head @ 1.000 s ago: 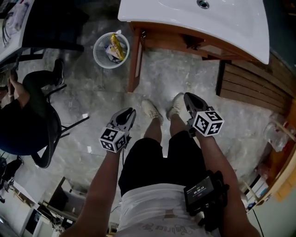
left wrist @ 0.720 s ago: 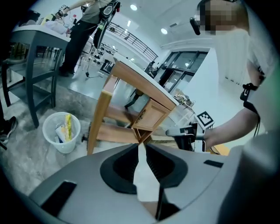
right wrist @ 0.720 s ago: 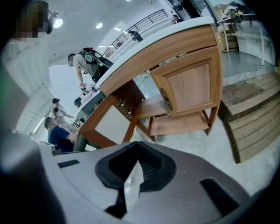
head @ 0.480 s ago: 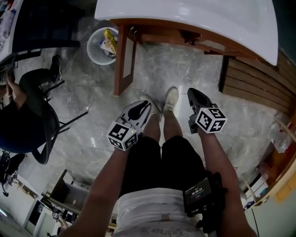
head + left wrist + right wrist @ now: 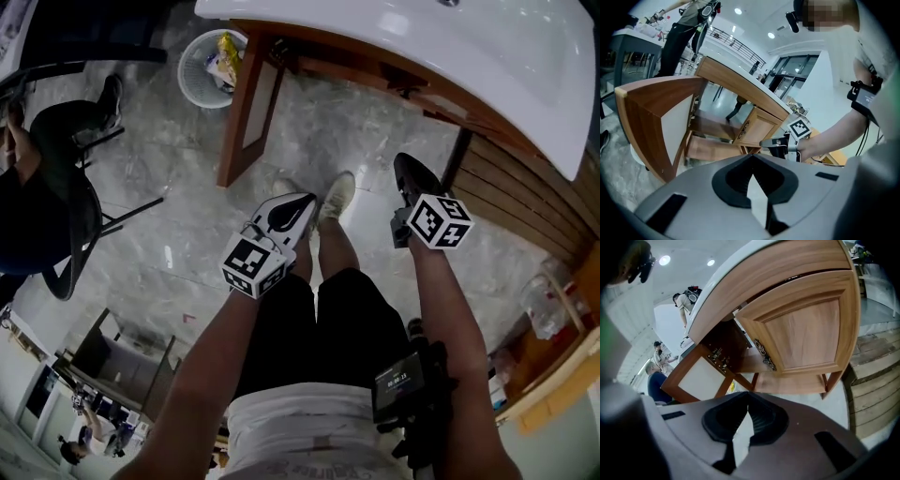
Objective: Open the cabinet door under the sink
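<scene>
Under one white sink I count two framed wooden doors: the left door stands open, the right door beside it. My left gripper has just closed its fingers on nothing. My right gripper has its fingers pressed together, empty.

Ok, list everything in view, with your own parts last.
sink top: one, white, top of the head view
open door: one, brown wood with pale panel, swung out under the sink
shut door: one, brown wood, beside it
waste basket: one, white, on the floor beyond the open door
slatted panel: one, brown, right
seated person: one, dark clothes, far left
floor: grey marble
shoes: two, pale, facing the cabinet
left gripper: one, white; jaws just closing, nothing between
right gripper: one, dark, shut, empty
</scene>
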Motion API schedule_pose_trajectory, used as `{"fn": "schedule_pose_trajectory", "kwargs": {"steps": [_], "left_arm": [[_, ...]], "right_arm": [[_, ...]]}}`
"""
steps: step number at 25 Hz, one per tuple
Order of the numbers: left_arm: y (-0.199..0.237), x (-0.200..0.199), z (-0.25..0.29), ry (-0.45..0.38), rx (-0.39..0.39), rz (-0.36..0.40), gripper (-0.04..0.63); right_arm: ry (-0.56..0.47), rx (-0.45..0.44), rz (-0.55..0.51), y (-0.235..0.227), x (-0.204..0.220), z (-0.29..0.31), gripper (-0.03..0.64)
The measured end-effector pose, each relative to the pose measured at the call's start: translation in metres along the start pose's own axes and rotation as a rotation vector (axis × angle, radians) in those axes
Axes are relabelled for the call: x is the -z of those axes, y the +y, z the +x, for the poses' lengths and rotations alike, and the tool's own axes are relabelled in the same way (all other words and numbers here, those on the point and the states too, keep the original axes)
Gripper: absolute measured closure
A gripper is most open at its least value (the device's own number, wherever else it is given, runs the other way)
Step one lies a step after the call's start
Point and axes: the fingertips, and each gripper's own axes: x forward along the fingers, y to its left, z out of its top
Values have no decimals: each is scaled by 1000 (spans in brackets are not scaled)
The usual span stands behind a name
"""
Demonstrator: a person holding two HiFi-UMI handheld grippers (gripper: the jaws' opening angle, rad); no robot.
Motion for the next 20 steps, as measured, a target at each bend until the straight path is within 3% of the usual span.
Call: {"fn": "schedule_pose_trajectory", "kwargs": {"steps": [5,15,17,20], "left_arm": [[-1,6,4,-22,-35,-41,586],[3,25,-4,-55,-85,-107,586],[6,27,-6,-62,-96,-115,586],[9,28,-9,-69,-109,-127,586]], "right_arm": [[-19,24,-19,-18,-22,17,601],[-83,97,110,-46,-47,57,595],[-73,97,107,-43,-49,68,503],[-45,109,106,-40,-51,81,457]]}}
